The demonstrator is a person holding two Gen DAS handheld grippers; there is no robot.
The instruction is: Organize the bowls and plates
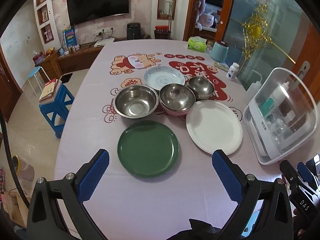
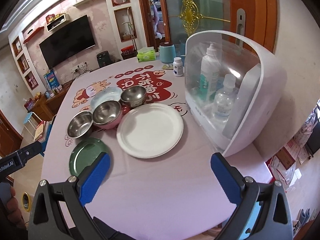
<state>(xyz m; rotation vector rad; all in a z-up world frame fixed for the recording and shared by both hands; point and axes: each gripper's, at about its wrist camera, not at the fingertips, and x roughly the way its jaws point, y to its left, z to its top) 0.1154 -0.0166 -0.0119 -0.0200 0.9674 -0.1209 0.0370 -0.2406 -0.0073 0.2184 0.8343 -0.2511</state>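
Observation:
On the pink tablecloth lie a green plate [image 1: 148,149] [image 2: 88,155], a white plate [image 1: 214,126] [image 2: 150,130] and a pale blue patterned dish [image 1: 164,78] [image 2: 106,98]. Three steel bowls stand between them: a wide one [image 1: 136,102] [image 2: 80,124], a pink-sided one [image 1: 177,100] [image 2: 108,116] and a small one [image 1: 201,87] [image 2: 133,96]. My left gripper [image 1: 160,160] is open and empty, just short of the green plate. My right gripper [image 2: 160,164] is open and empty, near the white plate's front rim.
A white storage box with a clear lid [image 1: 284,116] [image 2: 230,92] holding bottles stands at the table's right edge. A pill bottle [image 2: 178,67], teal canister [image 2: 167,53] and tissue pack [image 2: 146,55] stand at the back. A blue stool with books [image 1: 56,102] stands left of the table.

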